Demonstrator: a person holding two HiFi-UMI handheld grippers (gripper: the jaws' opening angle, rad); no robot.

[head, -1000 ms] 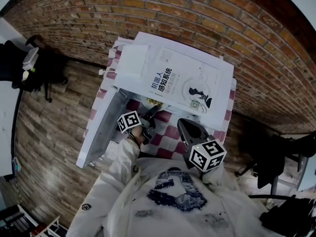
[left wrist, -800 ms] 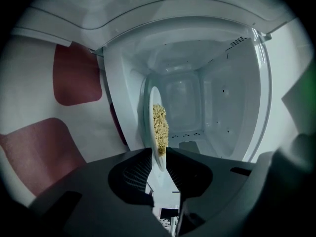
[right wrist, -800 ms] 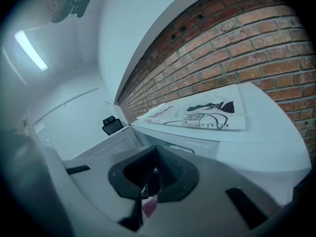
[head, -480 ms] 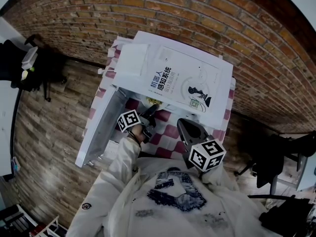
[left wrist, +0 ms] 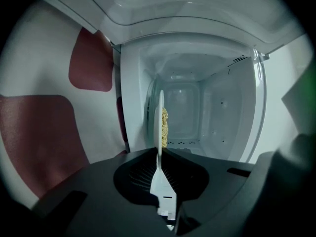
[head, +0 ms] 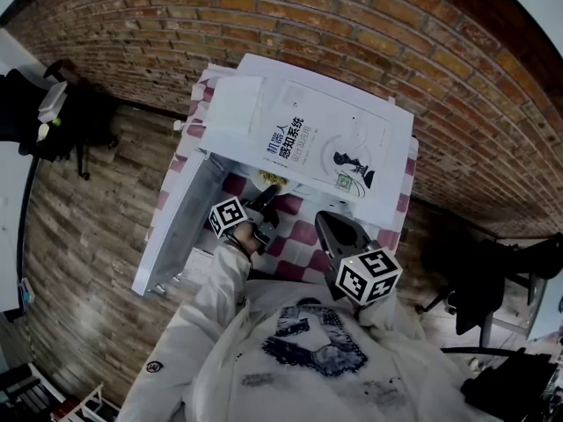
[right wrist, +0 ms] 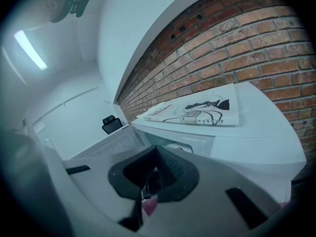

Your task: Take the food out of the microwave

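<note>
Head view gives us a white microwave (head: 230, 112) on a table (head: 303, 234) with a red-and-white checked cloth, set against a brick wall (head: 369, 33). A big book (head: 321, 143) lies flat on the microwave's roof and hides most of the opening from above. The door (head: 180, 227) hangs open on the left, beside the left gripper (head: 271, 192). The right gripper (head: 324, 218) sits just in front of the opening, clear of everything.

From above we see only a yellowish scrap of the food (head: 269, 179) at the mouth of the microwave; the rest is under the roof.

Left gripper view shows the fingers (left wrist: 170, 169) clamped on the near rim of a white plate (left wrist: 159, 117) — they have just been closing onto it. We see the plate edge-on, a thin line reaching from the fingers into the opening. Its flat faces run parallel to the cloth side. The food is heaped on the face turned away from the cloth; we cannot tell what sort it is.

Right gripper view shows those fingers (right wrist: 170, 169) together, with nothing between them.
</note>
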